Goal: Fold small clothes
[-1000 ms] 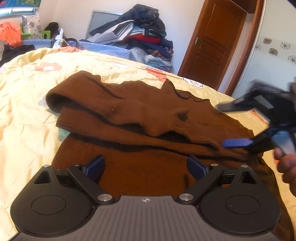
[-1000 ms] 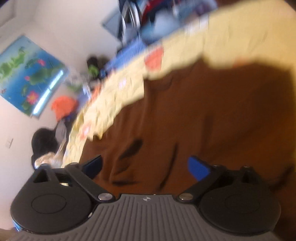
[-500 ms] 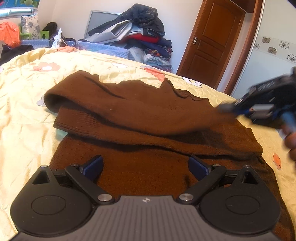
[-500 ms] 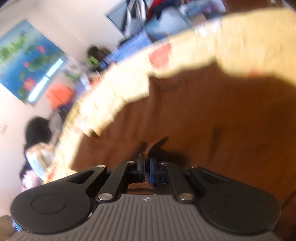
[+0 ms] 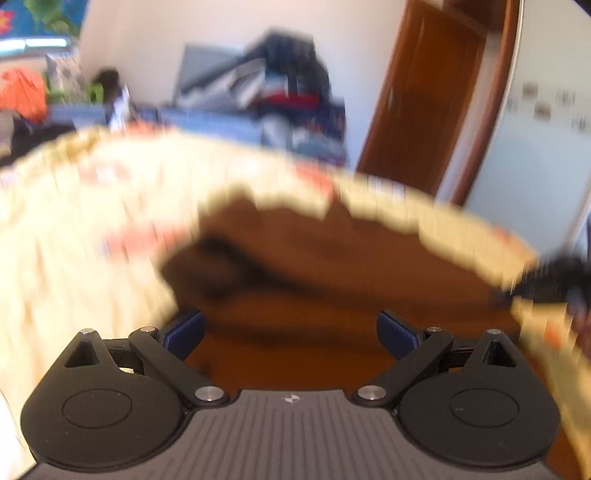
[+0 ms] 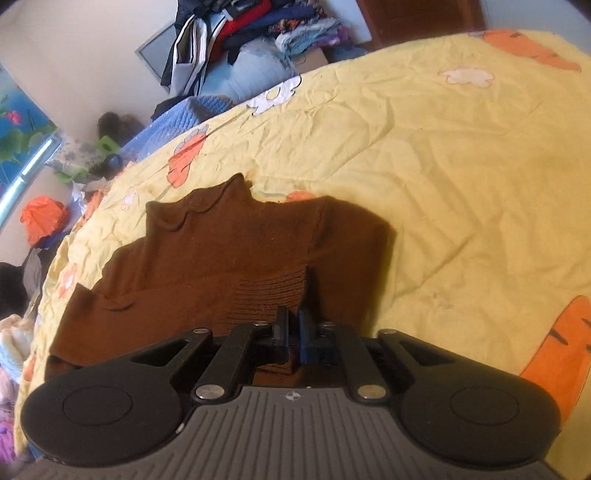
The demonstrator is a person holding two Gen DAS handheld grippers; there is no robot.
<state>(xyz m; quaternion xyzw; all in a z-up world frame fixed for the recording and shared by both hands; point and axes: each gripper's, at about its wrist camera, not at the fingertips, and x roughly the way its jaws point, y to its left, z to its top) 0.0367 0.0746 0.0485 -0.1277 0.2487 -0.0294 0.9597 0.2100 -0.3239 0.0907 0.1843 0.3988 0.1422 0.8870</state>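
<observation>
On the left: left gripper (image 5: 290, 328) hanging just over the near part of the brown sweater (image 6: 229, 258), jaws spread wide, gripping nothing. Picture all smeared, so no telling much more there.

In the middle: sweater lying on the yellow bedspread (image 6: 461, 166), collar pointing away, one sleeve lying folded across the body. Looking partly folded, not yet a small neat square.

On the right: right gripper (image 6: 291, 334) squeezing tight on the ribbed cuff (image 6: 273, 291) of the other sleeve, lifting it a little off the sweater. Probably carrying that sleeve over the body.

Seeming about half done. Left to do, by the look of it: laying this sleeve down flat, then folding the bottom up to the collar. Far behind, a big pile of clothes (image 6: 236, 33) sitting by the wall.
</observation>
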